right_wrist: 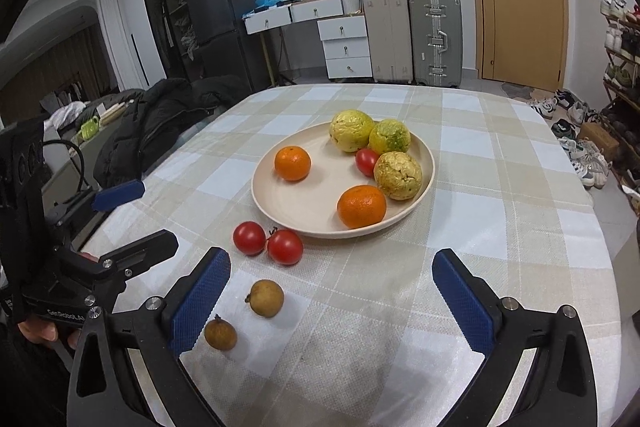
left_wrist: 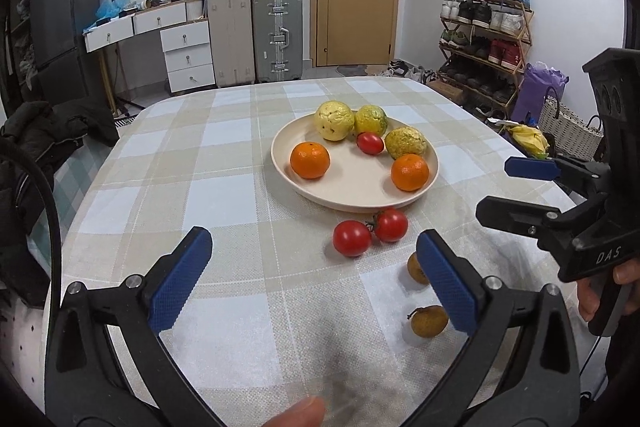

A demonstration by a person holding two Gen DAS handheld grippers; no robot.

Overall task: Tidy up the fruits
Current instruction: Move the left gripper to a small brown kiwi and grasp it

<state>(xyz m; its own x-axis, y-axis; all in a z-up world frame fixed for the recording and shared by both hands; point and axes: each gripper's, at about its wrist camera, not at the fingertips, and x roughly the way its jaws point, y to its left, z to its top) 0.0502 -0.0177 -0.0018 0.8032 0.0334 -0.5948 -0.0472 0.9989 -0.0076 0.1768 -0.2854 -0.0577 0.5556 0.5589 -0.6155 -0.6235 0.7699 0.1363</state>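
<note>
A cream plate [left_wrist: 348, 183] [right_wrist: 288, 203] on the checked tablecloth holds two oranges [left_wrist: 310, 160] [right_wrist: 361, 207], three yellow-green bumpy fruits [left_wrist: 335, 120] [right_wrist: 351, 130] and one small tomato [left_wrist: 370, 143] [right_wrist: 366, 161]. Two red tomatoes [left_wrist: 352, 238] [right_wrist: 285, 247] lie on the cloth just in front of the plate. Nearer me lie two small brown fruits [left_wrist: 429, 321] [right_wrist: 265, 298]. My left gripper [left_wrist: 316, 275] is open and empty above the cloth. My right gripper [right_wrist: 332, 291] is open and empty too. Each gripper shows at the side of the other's view.
The table's [right_wrist: 520, 187] far edge curves toward suitcases [left_wrist: 276, 35] and a white drawer unit. A dark jacket [right_wrist: 160, 123] lies off the table's left side. A shoe rack [left_wrist: 484, 39] and bags stand to the right. A fingertip [left_wrist: 298, 413] shows at the bottom edge.
</note>
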